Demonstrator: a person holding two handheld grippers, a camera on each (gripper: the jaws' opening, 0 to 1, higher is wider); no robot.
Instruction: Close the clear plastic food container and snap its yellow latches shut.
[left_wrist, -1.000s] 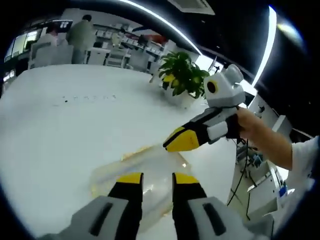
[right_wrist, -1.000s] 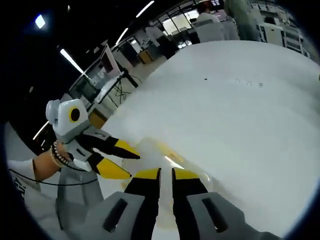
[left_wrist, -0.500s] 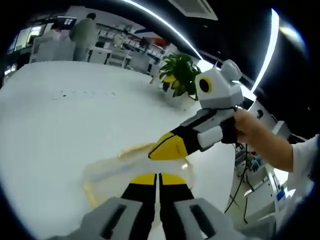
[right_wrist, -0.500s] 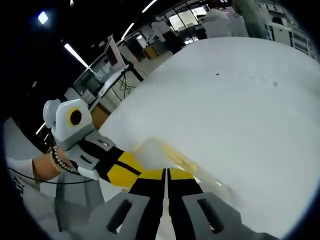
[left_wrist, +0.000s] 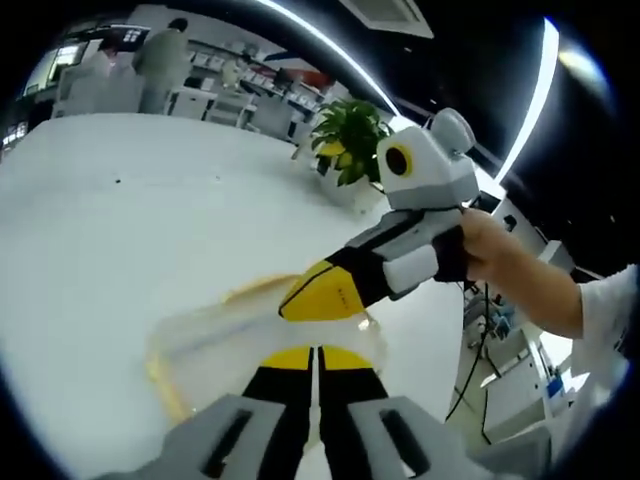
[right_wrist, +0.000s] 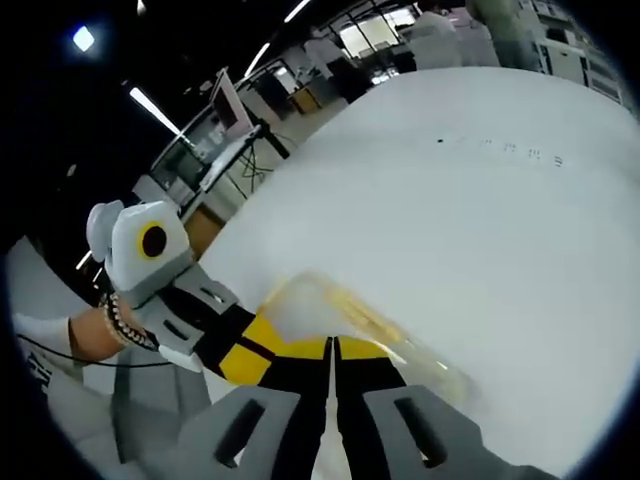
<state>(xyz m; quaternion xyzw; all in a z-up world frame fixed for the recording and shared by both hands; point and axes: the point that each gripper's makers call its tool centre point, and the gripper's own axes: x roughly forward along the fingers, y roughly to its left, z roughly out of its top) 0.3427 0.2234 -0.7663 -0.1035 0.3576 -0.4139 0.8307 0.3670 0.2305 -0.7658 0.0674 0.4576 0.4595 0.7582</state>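
Observation:
The clear plastic food container (left_wrist: 225, 335) lies low on the white table (left_wrist: 120, 230), with a yellow latch (left_wrist: 160, 378) at its left end and another at its far edge. My left gripper (left_wrist: 315, 357) is shut, its yellow tips over the container's near side. My right gripper (left_wrist: 292, 304) reaches in from the right, held by a hand, its yellow tip down on the lid. In the right gripper view the container (right_wrist: 335, 305) shows a yellow latch strip (right_wrist: 385, 325). My right gripper (right_wrist: 333, 348) is shut over it, and my left gripper (right_wrist: 262, 345) touches it from the left.
A potted green plant (left_wrist: 352, 140) stands at the table's far edge. Beyond it are office desks and people (left_wrist: 165, 60). A screen on a stand (right_wrist: 225, 105) sits past the table edge. The table (right_wrist: 480, 230) stretches wide and bare beyond the container.
Both grippers went from open to shut. My right gripper moved closer over the container lid, toward my left gripper. Both views shifted slightly.

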